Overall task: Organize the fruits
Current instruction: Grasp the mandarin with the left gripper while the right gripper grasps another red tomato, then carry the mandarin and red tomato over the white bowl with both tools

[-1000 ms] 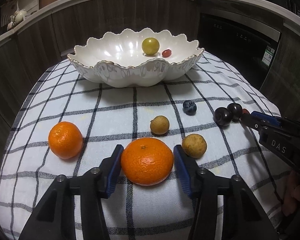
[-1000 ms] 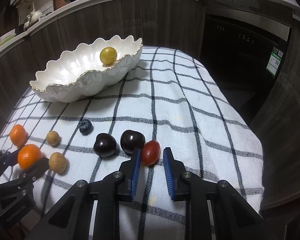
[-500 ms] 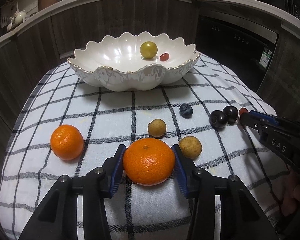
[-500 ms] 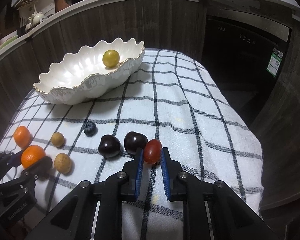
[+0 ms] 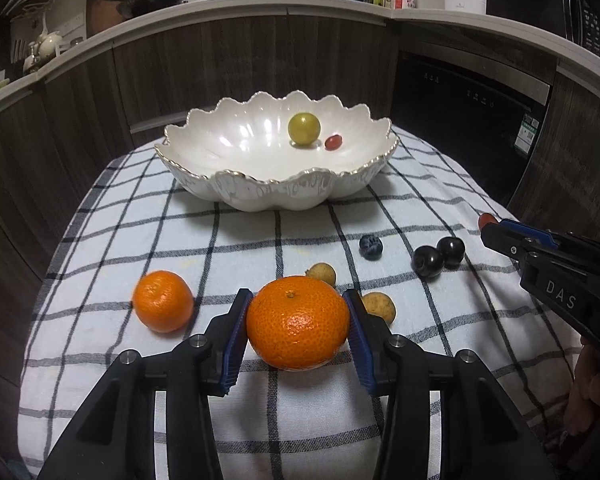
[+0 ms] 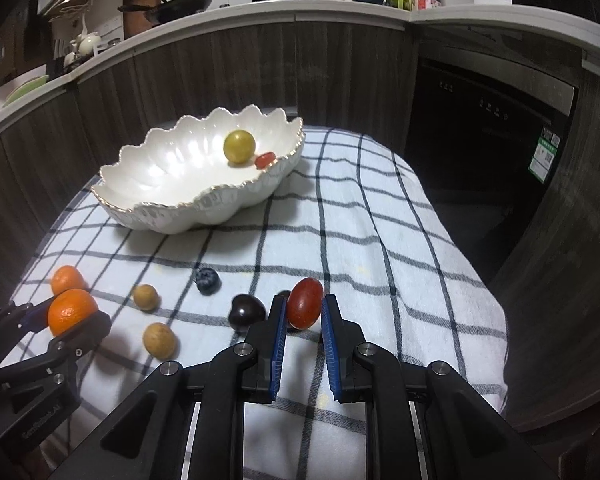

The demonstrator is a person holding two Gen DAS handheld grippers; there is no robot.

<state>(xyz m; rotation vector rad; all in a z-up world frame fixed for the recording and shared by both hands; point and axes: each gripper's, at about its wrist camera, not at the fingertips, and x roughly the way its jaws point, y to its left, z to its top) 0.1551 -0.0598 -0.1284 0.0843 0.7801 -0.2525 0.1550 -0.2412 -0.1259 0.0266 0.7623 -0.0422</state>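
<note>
My left gripper [image 5: 298, 312] is shut on a large orange mandarin [image 5: 298, 322] and holds it above the checked cloth. My right gripper [image 6: 303, 310] is shut on a red cherry tomato [image 6: 305, 308], lifted off the cloth. The white scalloped bowl [image 5: 276, 194] stands at the back and holds a yellow-green fruit [image 5: 304, 129] and a small red tomato [image 5: 333, 142]. On the cloth lie a second mandarin [image 5: 163, 301], two tan longans [image 5: 321, 274] [image 5: 379, 307], a blueberry [image 5: 371, 246] and two dark cherries [image 5: 428, 261] [image 5: 451, 246].
The checked cloth [image 5: 260, 240] covers a small table whose edges drop off on all sides. Dark wood cabinets and a dishwasher front [image 6: 496, 128] stand behind. The counter above holds a pan [image 6: 180, 4] and jars.
Both grippers closed on their fruit and rose: the left lifted the large mandarin, the right lifted the red cherry tomato away from the cherries.
</note>
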